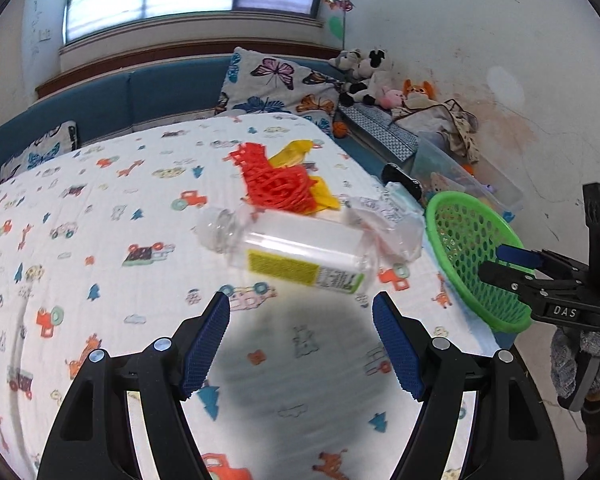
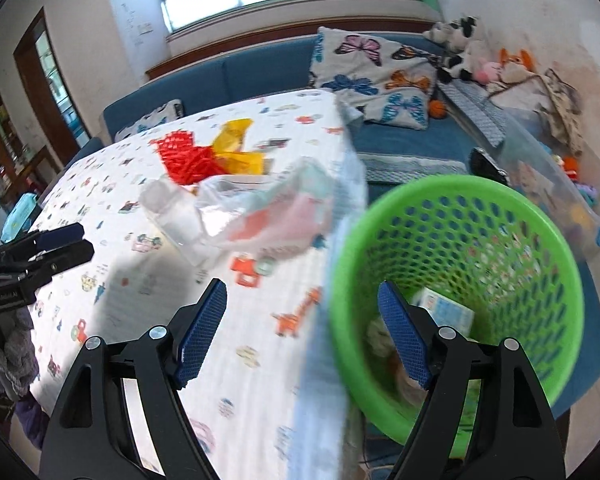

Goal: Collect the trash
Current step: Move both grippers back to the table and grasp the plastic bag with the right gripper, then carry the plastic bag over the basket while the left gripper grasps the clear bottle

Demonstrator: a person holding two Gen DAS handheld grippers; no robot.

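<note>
Bedroom-like corner with a window, blue bench seating, butterfly pillows and stuffed toys behind; patterned cloth covers the tabletop, whose right edge drops off to the blue floor. Green mesh basket sits just past that edge, low beside the tabletop, already holding a small carton and some crumpled bits. Trash left on the cloth: clear plastic bottle lying on its side with a yellow-green label, crinkled clear plastic bag touching its far end, orange-red net and yellow wrapper behind. Left gripper has its fingers spread, nothing between them, aimed at the bottle from the near side. Right gripper also has its fingers spread and empty, straddling the tabletop edge and the basket rim. Risks, as I judge them: the bottle is round and slick, so an off-centre pinch could roll it toward the edge; it touches the bag, so a grab may drag the bag along or shove it off the cloth; the net could snag the wrapper; the right fingers are close to the basket rim and could tip or push the light basket. Frames are motion-blurred, so exact contacts are unclear.
</note>
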